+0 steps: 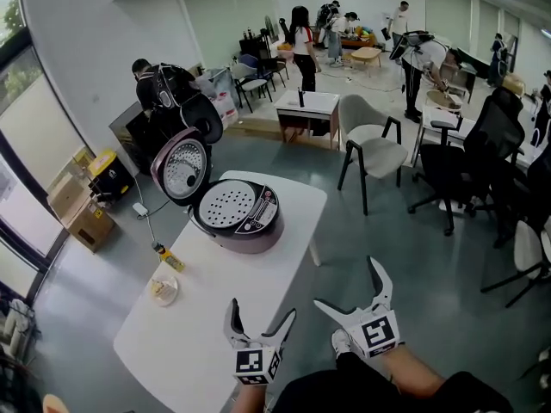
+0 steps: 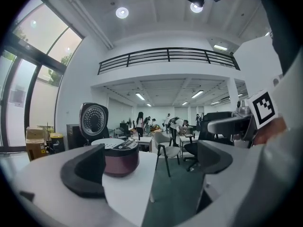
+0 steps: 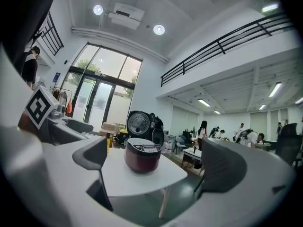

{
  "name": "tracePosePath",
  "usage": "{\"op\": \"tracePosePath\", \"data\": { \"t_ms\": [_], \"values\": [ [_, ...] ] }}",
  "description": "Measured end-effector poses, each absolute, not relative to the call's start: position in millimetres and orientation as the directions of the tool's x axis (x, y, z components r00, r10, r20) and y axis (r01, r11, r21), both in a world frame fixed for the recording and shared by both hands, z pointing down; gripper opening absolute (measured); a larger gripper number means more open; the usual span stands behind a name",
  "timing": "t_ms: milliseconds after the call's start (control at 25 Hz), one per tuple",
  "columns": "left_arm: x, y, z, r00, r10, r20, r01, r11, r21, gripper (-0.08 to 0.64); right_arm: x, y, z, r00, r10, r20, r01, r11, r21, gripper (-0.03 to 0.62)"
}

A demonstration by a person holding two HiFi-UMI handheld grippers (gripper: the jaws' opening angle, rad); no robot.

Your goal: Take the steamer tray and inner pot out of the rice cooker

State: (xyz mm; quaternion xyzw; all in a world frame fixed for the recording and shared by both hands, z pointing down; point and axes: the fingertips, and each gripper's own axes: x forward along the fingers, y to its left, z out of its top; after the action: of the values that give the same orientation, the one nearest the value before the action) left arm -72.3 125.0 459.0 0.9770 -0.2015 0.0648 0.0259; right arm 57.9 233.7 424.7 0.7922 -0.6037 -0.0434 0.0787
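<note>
A dark red rice cooker (image 1: 250, 226) stands on the far part of the white table (image 1: 198, 334), its lid (image 1: 183, 169) swung up and open. The white perforated steamer tray (image 1: 224, 205) sits in its mouth and hides the inner pot. Both grippers hover short of the cooker near the table's near end. The left gripper (image 1: 261, 312) is open and empty over the table's near right edge. The right gripper (image 1: 346, 284) is open and empty beyond that edge, over the floor. Each gripper view shows the cooker (image 2: 120, 157) (image 3: 142, 157) ahead between wide-apart jaws.
A small dish (image 1: 164, 290) and a yellow bottle (image 1: 170, 259) lie on the table's left side, with a cable running to the cooker. A light chair (image 1: 374, 149) and black office chairs (image 1: 465, 166) stand to the right. Several people work at the back.
</note>
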Motion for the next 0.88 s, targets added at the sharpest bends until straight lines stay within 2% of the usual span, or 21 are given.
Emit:
{"op": "tracePosePath", "data": {
  "t_ms": [600,880],
  "values": [
    [70,46,450,0.847,-0.507,0.157,-0.517,-0.856,0.024,0.592,208,143,421,0.106,-0.994,0.036,-0.977,-0.097,0.19,0.592],
    [68,16,437,0.798,-0.576,0.175,-0.601,-0.783,0.163,0.591,221,110,423,0.005,-0.998,0.063,-0.992,0.003,0.126,0.592]
  ]
}}
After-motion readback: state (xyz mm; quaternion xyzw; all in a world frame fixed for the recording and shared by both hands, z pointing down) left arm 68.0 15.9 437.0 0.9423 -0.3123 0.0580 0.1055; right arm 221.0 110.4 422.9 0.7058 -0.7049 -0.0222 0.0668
